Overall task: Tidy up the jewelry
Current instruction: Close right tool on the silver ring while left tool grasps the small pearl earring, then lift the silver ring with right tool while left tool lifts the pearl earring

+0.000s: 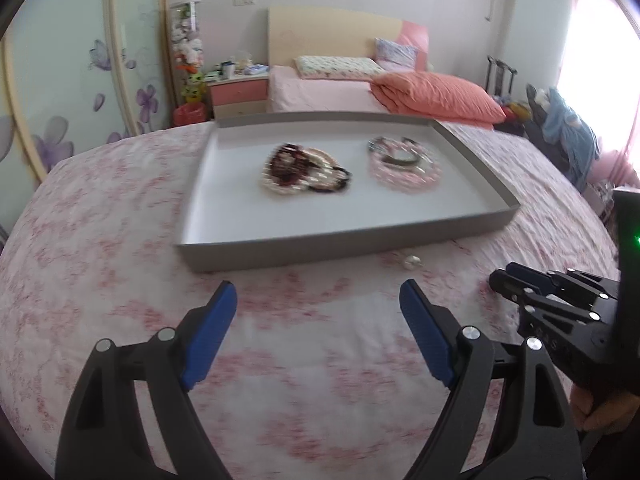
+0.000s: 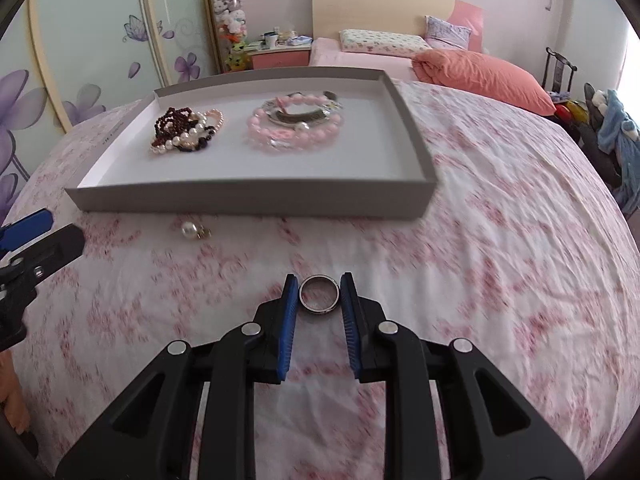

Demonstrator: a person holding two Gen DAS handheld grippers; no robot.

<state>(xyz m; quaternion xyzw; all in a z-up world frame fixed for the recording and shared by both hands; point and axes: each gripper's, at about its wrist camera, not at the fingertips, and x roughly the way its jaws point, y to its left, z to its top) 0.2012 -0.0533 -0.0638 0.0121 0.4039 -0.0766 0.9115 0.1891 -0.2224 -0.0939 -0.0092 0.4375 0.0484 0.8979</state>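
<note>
While the right gripper [image 2: 319, 285] has its blue ribbed fingers [image 2: 289, 322] drawn narrow on either side of a smooth metal ring [image 2: 319, 294], both pads touching its rim, the ring sits just above the bed sheet [image 2: 500, 280], a creased white cotton printed with blurred pink blossoms. At twelve o'clock from the ring lies a shallow rectangular tray [image 2: 256, 196] of grey card with a white inside; a line of small print runs along its left wall, too small to read. Inside, at ten o'clock, is a tangle of dark red, black and pearly white beads [image 2: 186, 130], and just beside it a coil of glossy pink round beads [image 2: 296, 124] wound with a flat metal bangle. A single pearl earring [image 2: 191, 231] with a small gold fitting rests on the sheet just in front of the tray's near wall. The left gripper [image 1: 318, 304] hovers over bare sheet at six o'clock from the tray, its blue fingers [image 1: 210, 340] spread wide with nothing between them.
</note>
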